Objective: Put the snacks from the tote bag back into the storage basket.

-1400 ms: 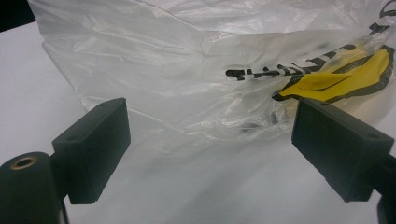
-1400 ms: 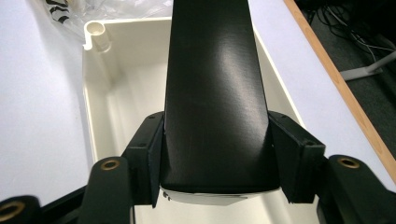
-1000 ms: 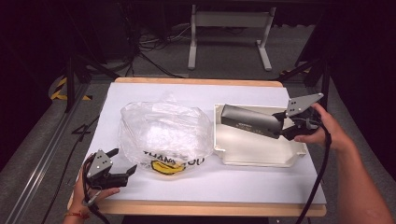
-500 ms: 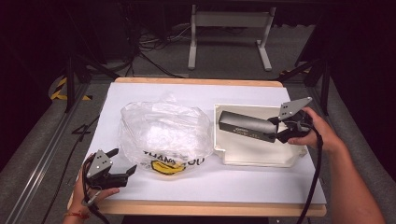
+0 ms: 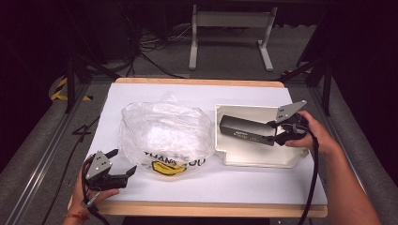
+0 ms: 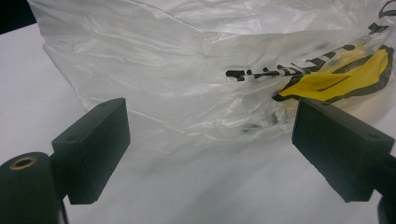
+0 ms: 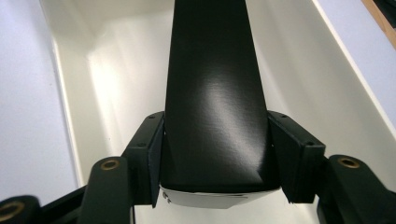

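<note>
While left tool (image 5: pixel 121 165) gaping near bag (image 5: pixel 164 131), right tool (image 5: pixel 277 132) clamped on black box (image 5: pixel 247 130) over tray (image 5: pixel 263 158).

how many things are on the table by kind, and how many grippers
plastic bag: 1
white tray: 1
black box: 1, held over the tray by the right gripper
grippers: 2, including the left gripper
total: 5

bag (image 5: pixel 164 133) left of tray (image 5: pixel 256 157), box (image 5: pixel 248 130) over tray
</note>
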Tool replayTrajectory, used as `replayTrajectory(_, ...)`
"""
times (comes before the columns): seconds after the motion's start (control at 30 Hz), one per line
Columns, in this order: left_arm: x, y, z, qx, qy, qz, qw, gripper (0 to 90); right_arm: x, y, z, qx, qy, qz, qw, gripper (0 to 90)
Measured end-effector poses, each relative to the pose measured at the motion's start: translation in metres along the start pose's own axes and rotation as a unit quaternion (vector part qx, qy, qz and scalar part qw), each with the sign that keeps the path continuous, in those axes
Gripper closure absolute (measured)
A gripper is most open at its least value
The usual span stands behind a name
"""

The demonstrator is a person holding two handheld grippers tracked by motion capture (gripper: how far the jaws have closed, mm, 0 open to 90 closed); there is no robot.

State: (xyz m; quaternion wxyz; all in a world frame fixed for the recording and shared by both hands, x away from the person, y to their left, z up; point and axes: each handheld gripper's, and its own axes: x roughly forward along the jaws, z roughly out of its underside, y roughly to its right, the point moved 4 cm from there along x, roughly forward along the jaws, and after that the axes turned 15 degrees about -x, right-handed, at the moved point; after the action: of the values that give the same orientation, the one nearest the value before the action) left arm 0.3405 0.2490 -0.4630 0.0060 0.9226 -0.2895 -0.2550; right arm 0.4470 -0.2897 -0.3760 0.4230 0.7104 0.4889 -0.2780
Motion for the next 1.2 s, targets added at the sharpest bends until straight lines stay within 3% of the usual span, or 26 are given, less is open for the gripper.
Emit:
replayTrajectory(0.23,0.000,0.000,0.000,0.002,-0.002,-0.001,1.0000,12.3,0.008,0.001,0.003,0.002,-0.013,-0.005,0.9999,43.0)
replayTrajectory(0.6,0.000,-0.001,0.001,0.003,-0.003,-0.001,1.0000,12.3,0.014,0.003,0.005,0.007,-0.009,-0.010,0.9999,42.9)
replayTrajectory(1.2,0.001,0.001,0.001,0.001,-0.005,0.003,1.0000,12.3,0.017,0.007,0.010,0.014,-0.034,-0.015,0.9992,42.5)
